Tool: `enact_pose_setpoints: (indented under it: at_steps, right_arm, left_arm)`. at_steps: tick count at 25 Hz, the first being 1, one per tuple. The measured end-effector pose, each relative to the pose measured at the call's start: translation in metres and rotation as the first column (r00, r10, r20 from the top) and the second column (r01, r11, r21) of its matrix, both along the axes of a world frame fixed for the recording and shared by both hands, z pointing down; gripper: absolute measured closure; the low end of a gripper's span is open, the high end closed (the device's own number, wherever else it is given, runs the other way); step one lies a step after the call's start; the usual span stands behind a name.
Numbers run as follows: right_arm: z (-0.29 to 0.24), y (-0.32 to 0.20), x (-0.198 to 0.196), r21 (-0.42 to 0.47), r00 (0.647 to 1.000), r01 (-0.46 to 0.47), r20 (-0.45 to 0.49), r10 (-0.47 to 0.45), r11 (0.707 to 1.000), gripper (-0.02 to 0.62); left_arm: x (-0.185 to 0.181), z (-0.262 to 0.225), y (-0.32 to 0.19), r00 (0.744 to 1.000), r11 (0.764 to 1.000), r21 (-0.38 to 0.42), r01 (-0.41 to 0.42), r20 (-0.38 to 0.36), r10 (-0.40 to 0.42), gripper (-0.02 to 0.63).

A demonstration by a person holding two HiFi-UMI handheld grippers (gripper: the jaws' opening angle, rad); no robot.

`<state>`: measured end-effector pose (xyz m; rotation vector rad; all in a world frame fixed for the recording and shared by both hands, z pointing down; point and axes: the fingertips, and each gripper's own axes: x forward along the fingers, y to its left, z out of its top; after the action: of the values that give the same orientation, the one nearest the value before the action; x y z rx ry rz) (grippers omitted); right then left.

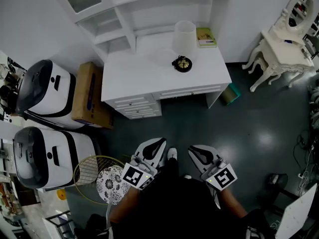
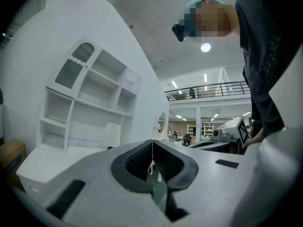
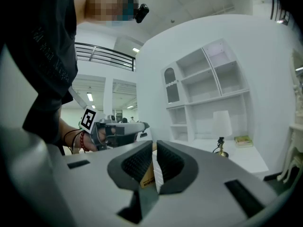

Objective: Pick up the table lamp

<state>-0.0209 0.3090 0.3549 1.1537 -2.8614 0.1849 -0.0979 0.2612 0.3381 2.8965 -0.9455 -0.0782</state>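
Trouble can come in a few ways here. The table lamp (image 1: 183,44) stands upright near the back of the white counter (image 1: 149,73), just beside a green book (image 1: 206,37) and under the shelves (image 1: 107,21). The left claw (image 1: 152,151) and the right claw (image 1: 202,156) are both held low over the dark floor (image 1: 259,113), well apart from the lamp. In the left gripper view the left claw (image 2: 152,150) has its jaws pressed together with nothing in them. In the right gripper view the right claw (image 3: 154,162) shows only a thin slit, and nothing is held there either. So I think the first risk is reaching in with closed jaws, which would just poke the lamp and push it over. The lamp looks tall, with a big white shade on top and a small dark base, so a bump up high may tip it. Squeezing the shade could dent it, and it may slip. The thin stem looks like a better spot, but it is small and easy to miss. Lifting too fast could knock the shade on the shelves above. A wide swing could also shove the book.
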Motion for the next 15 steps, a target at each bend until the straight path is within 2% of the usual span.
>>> enact_pose_setpoints:
  at_steps: [7, 15]
  right_arm:
    - [-0.002, -0.057, -0.009, -0.032, 0.997, -0.062, 0.033, 0.063, 0.998, 0.551]
    - [-0.003, -0.084, -0.020, -0.027, 0.994, -0.106, 0.021, 0.107, 0.994, 0.551]
  left_arm:
    - [-0.016, 0.004, -0.053, 1.000, 1.000, -0.013, -0.025, -0.011, 0.025, 0.587]
    - [-0.030, 0.002, -0.091, 0.998, 0.999, -0.004, -0.052, -0.025, 0.052, 0.588]
